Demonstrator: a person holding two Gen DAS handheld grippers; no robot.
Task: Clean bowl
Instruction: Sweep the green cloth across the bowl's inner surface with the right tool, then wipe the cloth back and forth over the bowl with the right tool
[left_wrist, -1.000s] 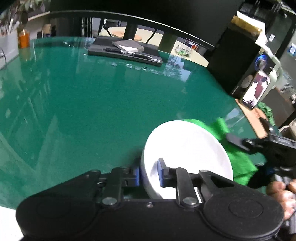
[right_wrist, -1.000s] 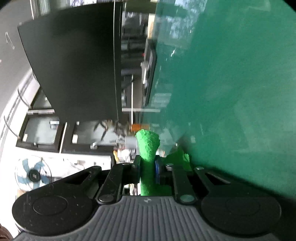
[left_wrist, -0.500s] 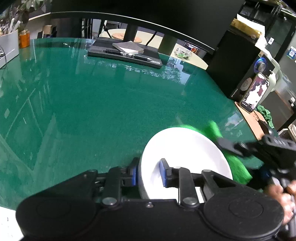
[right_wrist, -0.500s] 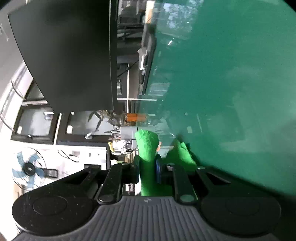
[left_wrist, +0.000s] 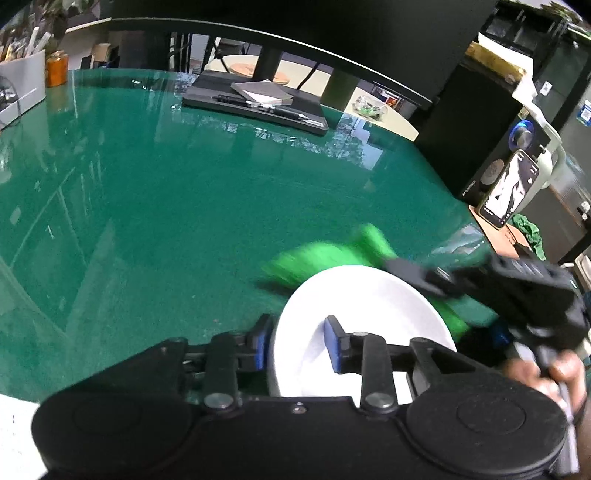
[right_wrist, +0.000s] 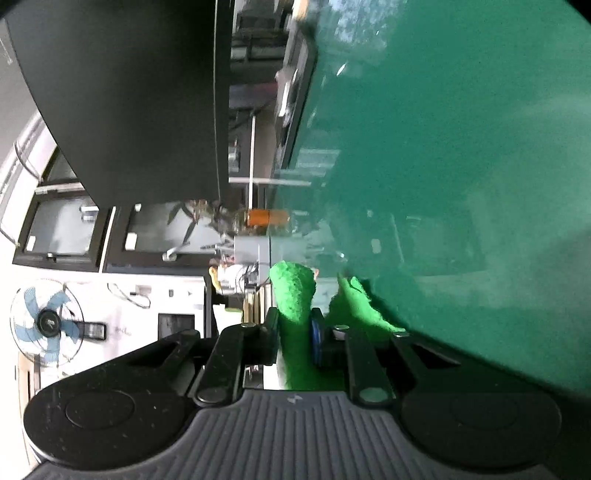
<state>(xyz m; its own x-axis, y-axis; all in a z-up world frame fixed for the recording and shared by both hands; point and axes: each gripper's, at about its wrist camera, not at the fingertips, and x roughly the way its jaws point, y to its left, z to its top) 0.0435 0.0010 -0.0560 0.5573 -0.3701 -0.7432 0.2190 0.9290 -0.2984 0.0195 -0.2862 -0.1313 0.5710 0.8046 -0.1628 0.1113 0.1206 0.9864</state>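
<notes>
My left gripper (left_wrist: 295, 341) is shut on the near rim of a white bowl (left_wrist: 369, 314), one pad outside and one inside, and holds it tilted above the green table (left_wrist: 184, 203). A bright green cloth (left_wrist: 325, 258) lies blurred against the bowl's far edge. My right gripper (right_wrist: 293, 325) is shut on this cloth (right_wrist: 295, 295); in the left wrist view it (left_wrist: 406, 267) reaches in from the right over the bowl's far rim. The right wrist view is rolled sideways; the bowl is hidden there.
A black tray with a notebook and pens (left_wrist: 255, 99) lies at the table's far side under a monitor. An orange jar (left_wrist: 55, 70) and a grey box stand far left. A black speaker (left_wrist: 480, 140) and a phone (left_wrist: 508, 192) stand right.
My right gripper has swept the green cloth along the bowl's far rim toward the left. The left gripper has kept its hold on the bowl, which has shifted slightly.
</notes>
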